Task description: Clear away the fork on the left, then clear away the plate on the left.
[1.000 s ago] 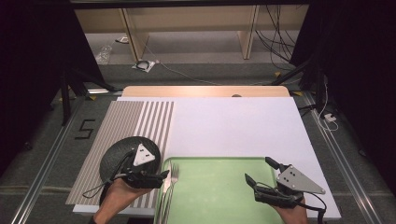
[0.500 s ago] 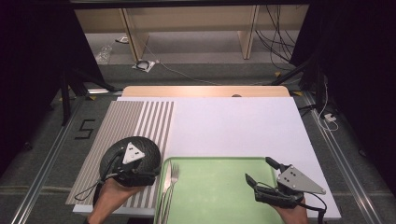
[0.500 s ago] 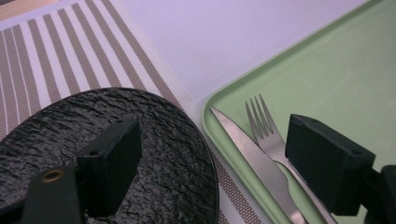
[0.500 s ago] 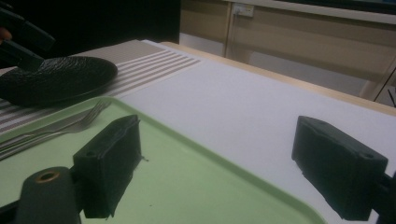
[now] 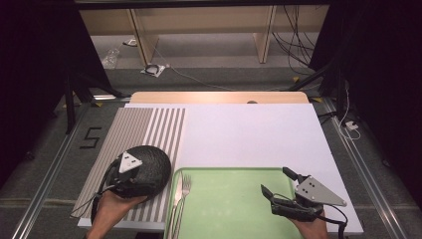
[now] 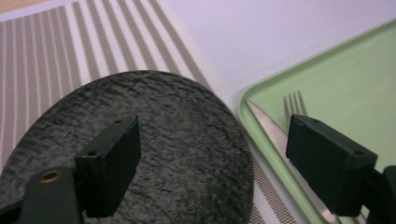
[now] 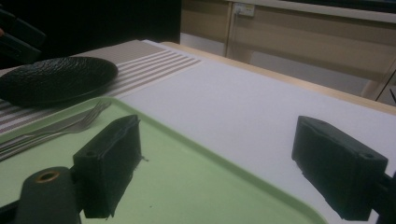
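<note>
Tray's (image 5: 239,172) left edge: fork (image 5: 184,191), tines away.

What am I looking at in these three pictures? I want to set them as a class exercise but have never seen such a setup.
A person stands at a table holding a hand-held gripper in each hand. One picture looks down from above; the other two come from cameras riding on the grippers, looking along their black fingers. The left gripper hovers open above a black plate, which lies on a striped placemat. The right gripper is open over a green tray. At the tray's left edge lie a fork and a knife. Neither gripper holds anything.
</note>
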